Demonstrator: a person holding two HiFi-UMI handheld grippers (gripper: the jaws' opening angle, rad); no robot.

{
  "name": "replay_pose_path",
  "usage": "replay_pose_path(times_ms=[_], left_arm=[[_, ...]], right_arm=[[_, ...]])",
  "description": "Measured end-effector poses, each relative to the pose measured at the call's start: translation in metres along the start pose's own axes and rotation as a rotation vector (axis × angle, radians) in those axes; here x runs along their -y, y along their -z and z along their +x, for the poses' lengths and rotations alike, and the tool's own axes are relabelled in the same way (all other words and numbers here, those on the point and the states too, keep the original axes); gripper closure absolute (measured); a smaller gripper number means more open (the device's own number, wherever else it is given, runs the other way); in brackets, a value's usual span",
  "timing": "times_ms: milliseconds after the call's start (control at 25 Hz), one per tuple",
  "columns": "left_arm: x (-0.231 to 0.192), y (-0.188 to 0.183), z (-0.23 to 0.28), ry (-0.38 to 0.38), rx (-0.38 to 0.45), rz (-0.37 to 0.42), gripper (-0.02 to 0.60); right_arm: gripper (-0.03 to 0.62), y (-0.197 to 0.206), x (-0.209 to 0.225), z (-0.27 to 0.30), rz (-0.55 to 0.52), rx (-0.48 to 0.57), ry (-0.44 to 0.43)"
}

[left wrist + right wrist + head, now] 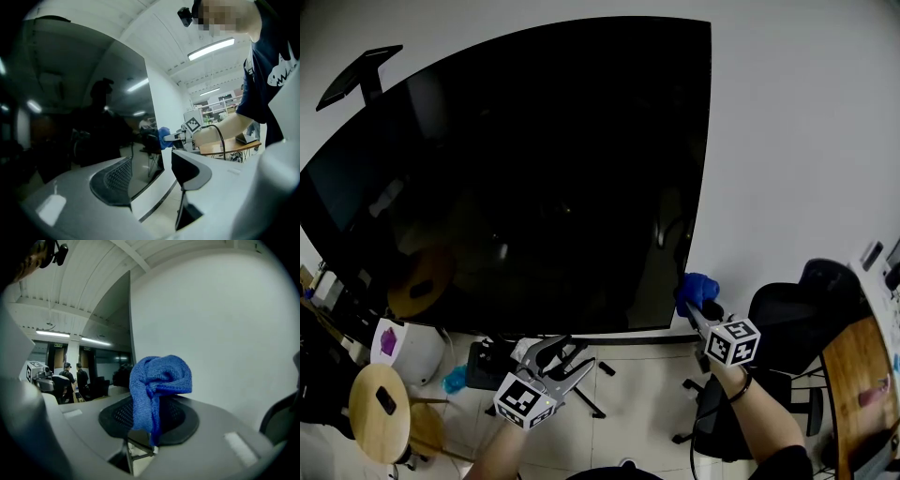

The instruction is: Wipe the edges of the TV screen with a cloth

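The left gripper [570,359] is nearest, at 6 o'clock in the head view. Its jaws are spread, and only floor and the TV's lower edge show through the gap. A round wooden stool [380,412] stands at 8 o'clock. The black feet of the TV stand [586,394] lie on the floor just beside the left gripper.

At 4 o'clock a black office chair [787,314] sits close behind the right forearm, with a wooden table [853,370] beyond it at the frame's edge.

The right gripper [701,314] has its jaws pressed together on a blue cloth [696,289]. The cloth bunches past the fingertips, toward 11 o'clock from the marker cube, at the lower right corner of the TV [534,178] — whether it touches the frame I cannot tell.

In the right gripper view the bundle stands upright, its long axis running 12 to 6, with a tail hanging between the pads.

The TV's right edge also runs 12 to 6, and the dark screen spreads toward 9 o'clock. Farthest back is the white wall [806,141].
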State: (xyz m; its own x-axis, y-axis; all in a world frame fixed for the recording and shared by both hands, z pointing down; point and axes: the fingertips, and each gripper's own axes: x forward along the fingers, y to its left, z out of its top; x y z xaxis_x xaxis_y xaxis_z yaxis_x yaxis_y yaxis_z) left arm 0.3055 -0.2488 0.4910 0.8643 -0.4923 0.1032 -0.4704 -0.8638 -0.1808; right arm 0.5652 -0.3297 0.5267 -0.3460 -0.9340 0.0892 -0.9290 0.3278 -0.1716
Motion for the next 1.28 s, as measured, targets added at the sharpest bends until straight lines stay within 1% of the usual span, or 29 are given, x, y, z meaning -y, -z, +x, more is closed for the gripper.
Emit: replay_pose_path(times_ms=[120,240,400,520,720,840,960,1080,1280], left_arm=[[0.005,0.023,0.005,0.017,-0.029,-0.038,0.325],[0.011,0.034,0.01,0.027,-0.053,-0.07,0.325],[0.023,0.049,0.017,0.05,-0.074,-0.091,0.325],[0.028,0.056,0.02,0.058,-0.086,-0.099,0.325],[0.03,0.064,0.017,0.047,-0.108,-0.106,0.325],[0.027,0.067,0.012,0.027,-0.115,-0.109,0.325],[0.023,0.071,0.004,0.012,-0.129,-0.117,0.325],[0.02,0.074,-0.007,-0.004,-0.14,-0.122,0.325],[0.013,0.082,-0.031,-0.03,-0.137,-0.146,0.325]], right_arm=[[0.477,0.038,0.005,0.004,0.055,-0.049,0.018],[0.477,0.072,0.009,0.005,0.103,-0.096,0.035],[0.477,0.113,0.016,0.003,0.152,-0.152,0.054],[0.477,0.139,0.019,0.001,0.211,-0.184,0.065],[0.477,0.174,0.021,-0.007,0.278,-0.229,0.07],[0.477,0.193,0.018,-0.011,0.364,-0.24,0.06],[0.477,0.205,0.011,-0.005,0.482,-0.229,0.039],[0.477,0.203,0.006,0.005,0.628,-0.178,0.033],[0.477,0.199,0.001,0.016,0.78,-0.131,0.014]])
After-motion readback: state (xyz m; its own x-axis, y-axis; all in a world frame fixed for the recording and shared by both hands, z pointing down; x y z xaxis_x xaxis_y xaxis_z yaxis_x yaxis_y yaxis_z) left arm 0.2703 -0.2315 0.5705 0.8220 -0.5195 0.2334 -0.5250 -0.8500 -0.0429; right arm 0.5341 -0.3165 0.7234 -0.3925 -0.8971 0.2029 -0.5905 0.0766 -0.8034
